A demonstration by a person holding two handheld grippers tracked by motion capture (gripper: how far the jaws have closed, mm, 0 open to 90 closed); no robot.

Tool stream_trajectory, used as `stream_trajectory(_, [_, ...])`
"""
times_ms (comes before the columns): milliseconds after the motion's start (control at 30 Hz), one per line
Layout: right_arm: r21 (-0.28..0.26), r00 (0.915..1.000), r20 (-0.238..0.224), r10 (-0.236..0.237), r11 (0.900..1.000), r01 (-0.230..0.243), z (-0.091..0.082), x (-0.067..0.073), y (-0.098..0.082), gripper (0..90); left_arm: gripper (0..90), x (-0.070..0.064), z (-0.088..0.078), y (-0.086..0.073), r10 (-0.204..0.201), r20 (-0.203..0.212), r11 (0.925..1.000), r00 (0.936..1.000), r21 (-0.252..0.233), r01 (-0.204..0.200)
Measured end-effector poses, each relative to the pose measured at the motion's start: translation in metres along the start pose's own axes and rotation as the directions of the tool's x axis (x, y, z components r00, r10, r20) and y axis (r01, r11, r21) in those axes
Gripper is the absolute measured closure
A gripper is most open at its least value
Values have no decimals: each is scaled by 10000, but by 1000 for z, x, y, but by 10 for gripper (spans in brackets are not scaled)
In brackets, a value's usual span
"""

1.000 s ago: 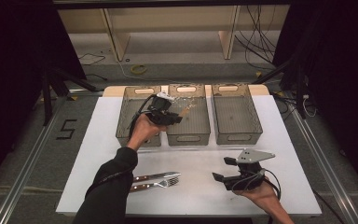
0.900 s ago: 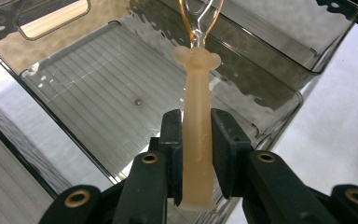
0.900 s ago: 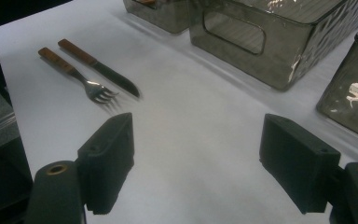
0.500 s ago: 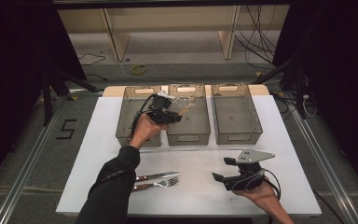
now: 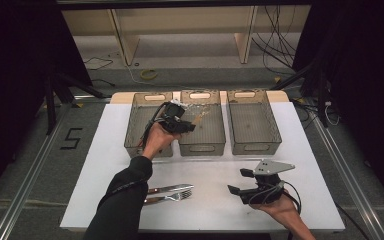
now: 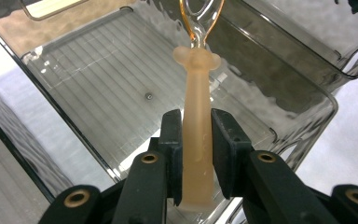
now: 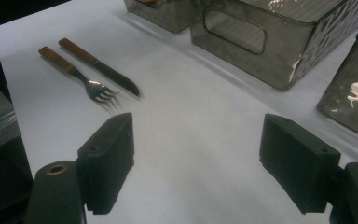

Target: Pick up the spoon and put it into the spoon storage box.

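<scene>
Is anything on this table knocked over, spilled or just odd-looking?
Nothing stands out. The three bins stand upright in a row, the fork and knife lie neatly side by side, and the left gripper holds a translucent utensil by its handle over the middle bin.

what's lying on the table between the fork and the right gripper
Nothing: in the right gripper view, bare white table runs from the right gripper to the fork; a knife lies just beyond it.

black fingers (image 6: 228,140), brass rivets; dark sleeve (image 5: 122,192), grey plate (image 5: 272,166)
</scene>
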State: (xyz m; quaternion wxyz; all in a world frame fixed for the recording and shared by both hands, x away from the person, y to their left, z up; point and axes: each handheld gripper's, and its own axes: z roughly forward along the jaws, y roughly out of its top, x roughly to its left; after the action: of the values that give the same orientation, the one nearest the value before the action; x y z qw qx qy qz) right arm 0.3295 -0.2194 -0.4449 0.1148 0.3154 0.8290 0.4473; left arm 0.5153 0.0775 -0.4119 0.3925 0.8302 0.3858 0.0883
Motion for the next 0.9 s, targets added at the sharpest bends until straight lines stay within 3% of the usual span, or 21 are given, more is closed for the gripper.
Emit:
stream_trajectory(200, [5,10000,-5,-12,10000,12,0,0,0,270,738,3,4,-5,-218,-101,9997,9997,98,219])
stream_trajectory(333, [8,10000,-15,-5,10000,5,0,0,0,270,713,4,8,-7,-339,117,9990,9994,289,335])
stream_trajectory(400, [-4,10000,-18,5,10000,-5,0,0,0,270,574,1,8,-5,-355,42,9991,9994,233,354])
stream_trajectory(467, [16,10000,-18,17,10000,-17,0,0,0,270,500,0,5,-3,-379,193,9992,9991,163,376])
stream_trajectory(567, [0,10000,-20,16,10000,-16,0,0,0,270,399,-3,-4,-1,-145,253,9996,9996,248,139])
stream_trajectory(733, [-3,10000,6,32,10000,-32,-1,0,0,270,327,-8,-28,-4,211,460,9997,9987,127,-217])
stream_trajectory(833, [-16,10000,6,33,10000,-33,-1,0,0,270,303,-11,-46,-14,655,480,9977,9967,132,-662])
stream_trajectory(900, [-35,10000,15,34,10000,-34,-1,0,0,270,293,-12,-58,-23,743,490,9971,9960,157,-751])
